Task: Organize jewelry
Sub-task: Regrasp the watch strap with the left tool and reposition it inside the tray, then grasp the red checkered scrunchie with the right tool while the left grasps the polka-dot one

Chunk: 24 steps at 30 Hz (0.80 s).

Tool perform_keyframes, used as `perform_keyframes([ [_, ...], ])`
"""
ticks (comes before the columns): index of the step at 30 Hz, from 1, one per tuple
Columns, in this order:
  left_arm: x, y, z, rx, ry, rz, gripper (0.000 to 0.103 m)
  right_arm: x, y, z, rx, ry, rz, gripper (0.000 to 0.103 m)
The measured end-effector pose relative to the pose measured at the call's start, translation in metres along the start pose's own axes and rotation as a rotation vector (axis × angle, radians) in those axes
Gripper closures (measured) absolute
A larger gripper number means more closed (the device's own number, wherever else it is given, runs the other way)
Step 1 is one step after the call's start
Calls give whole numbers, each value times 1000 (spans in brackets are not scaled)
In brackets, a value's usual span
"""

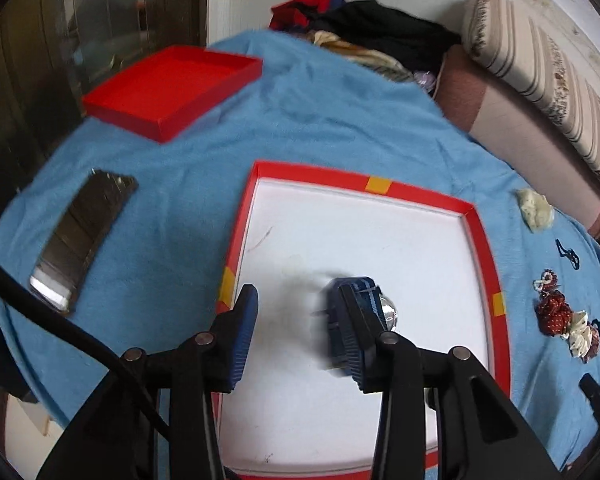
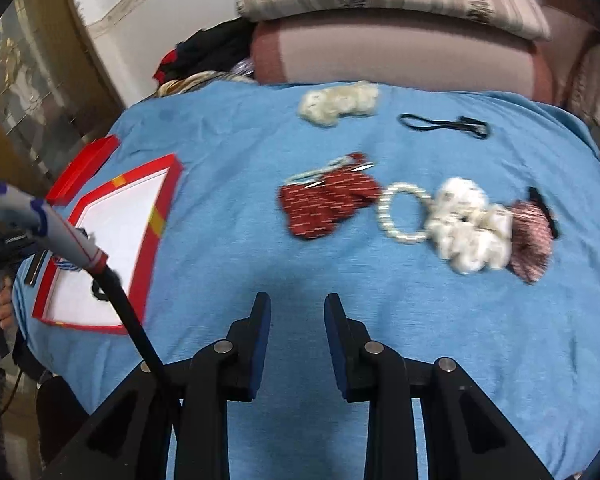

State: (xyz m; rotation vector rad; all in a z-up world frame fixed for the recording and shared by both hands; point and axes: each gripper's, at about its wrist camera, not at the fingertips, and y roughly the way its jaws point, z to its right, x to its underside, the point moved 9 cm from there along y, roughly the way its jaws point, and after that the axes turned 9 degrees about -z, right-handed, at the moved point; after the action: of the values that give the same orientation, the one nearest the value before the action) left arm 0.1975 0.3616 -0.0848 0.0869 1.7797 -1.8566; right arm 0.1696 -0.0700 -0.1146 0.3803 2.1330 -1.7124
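Observation:
A red-rimmed box with a white floor [image 1: 476, 224] lies on the blue cloth; it also shows at the left of the right wrist view [image 2: 156, 216]. My left gripper [image 1: 296, 320] is open above the box floor. A wristwatch with a blue strap [image 1: 370, 292] and shiny case lies against its right finger, blurred. My right gripper [image 2: 296, 312] is open and empty over the cloth. Ahead of it lie a red patterned scrunchie [image 2: 324, 204], a pearl bracelet [image 2: 404, 216], a white scrunchie [image 2: 468, 228], a pink scrunchie [image 2: 532, 236], a cream scrunchie [image 2: 340, 102] and a black hair band [image 2: 444, 125].
The red box lid [image 1: 168, 88] lies at the far left of the cloth. A dark flat mirror [image 1: 84, 236] lies left of the box. Piled clothes [image 1: 364, 36] and a striped cushion [image 1: 540, 76] sit behind. The cloth [image 2: 260, 136] drops off at the near edge.

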Motion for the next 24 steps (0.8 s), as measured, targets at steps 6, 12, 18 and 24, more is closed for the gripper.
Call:
perform_keyframes([
  [6,-8,-33,12,-69,17,77,48,14,-17,78,71,126,11,61],
  [12,6,-56,96,-8,197,92,45,34,-29,150,128,250,15,61],
  [18,38,-25,218,136,375,-10,44,38,-37,180,137,280,25,61],
  [24,71,17,316,236,486,-109,44,18,-33,188,105,249,43,61],
])
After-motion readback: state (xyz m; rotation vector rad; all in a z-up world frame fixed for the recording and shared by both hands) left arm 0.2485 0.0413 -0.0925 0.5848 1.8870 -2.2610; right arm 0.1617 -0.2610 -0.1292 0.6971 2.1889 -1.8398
